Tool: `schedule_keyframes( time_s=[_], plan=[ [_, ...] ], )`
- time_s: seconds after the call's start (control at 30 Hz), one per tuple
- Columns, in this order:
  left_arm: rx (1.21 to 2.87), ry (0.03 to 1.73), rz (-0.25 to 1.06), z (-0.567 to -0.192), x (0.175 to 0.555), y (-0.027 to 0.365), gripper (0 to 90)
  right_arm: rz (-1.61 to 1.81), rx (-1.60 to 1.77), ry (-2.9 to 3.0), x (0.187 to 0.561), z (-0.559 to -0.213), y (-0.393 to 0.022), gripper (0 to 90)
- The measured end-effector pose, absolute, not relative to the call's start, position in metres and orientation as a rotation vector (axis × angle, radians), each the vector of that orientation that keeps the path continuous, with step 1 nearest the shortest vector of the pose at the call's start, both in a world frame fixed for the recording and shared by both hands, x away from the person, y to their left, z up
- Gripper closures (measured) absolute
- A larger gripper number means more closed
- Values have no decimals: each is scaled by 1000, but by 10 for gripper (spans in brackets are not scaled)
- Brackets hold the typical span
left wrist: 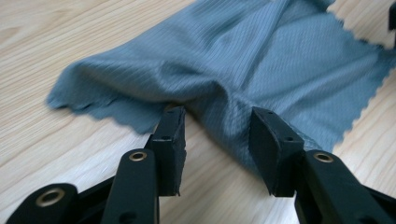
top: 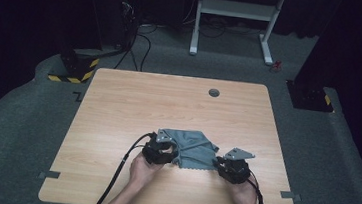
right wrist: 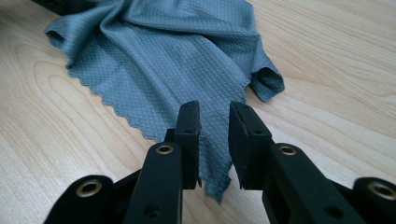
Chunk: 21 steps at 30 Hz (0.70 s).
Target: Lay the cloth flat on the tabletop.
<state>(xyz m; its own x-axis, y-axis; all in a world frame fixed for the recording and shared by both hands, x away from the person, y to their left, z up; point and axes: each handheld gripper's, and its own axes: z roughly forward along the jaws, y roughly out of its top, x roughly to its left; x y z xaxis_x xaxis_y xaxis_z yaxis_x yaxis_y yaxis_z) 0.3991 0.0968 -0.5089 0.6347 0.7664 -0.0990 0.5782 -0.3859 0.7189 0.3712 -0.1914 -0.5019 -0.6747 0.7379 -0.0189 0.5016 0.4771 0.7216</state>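
No text, label, brand or number can be read in any of the views. The only sign-like markings are the yellow-and-black hazard stripes (top: pixel 73 78) on the base of a dark stand on the floor beyond the table's far left corner, and a small yellow mark (top: pixel 327 99) on the black base at the far right; neither carries letters. A dark mark on the floor by the table's left corner is too small to read.
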Motion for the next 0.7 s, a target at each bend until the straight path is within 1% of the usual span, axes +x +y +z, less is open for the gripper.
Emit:
schedule_keyframes(
  time_s=[0.07,0.27,0.37,0.43,0.47,0.5,0.6,0.7],
  plan=[
    [2100,1054,297,-510,404,92,566,1019,1036,2411,371,-502,-190,742],
    [2109,1052,305,-515,413,76,573,1010,1025,2425,371,-506,-188,738],
    [2120,1045,323,-515,413,73,604,993,1026,2429,371,-508,-188,737],
    [2130,1038,340,-514,411,73,628,981,1018,2437,371,-510,-188,763],
    [2135,1035,354,-514,410,75,645,968,1006,2440,371,-512,-187,788],
    [2121,1044,340,-514,408,76,663,959,994,2442,371,-513,-187,816],
    [2121,1039,344,-514,404,82,759,969,989,2452,370,-516,-189,889],
    [2118,1036,327,-511,402,89,845,973,994,2453,370,-515,-189,895]
  ],
)
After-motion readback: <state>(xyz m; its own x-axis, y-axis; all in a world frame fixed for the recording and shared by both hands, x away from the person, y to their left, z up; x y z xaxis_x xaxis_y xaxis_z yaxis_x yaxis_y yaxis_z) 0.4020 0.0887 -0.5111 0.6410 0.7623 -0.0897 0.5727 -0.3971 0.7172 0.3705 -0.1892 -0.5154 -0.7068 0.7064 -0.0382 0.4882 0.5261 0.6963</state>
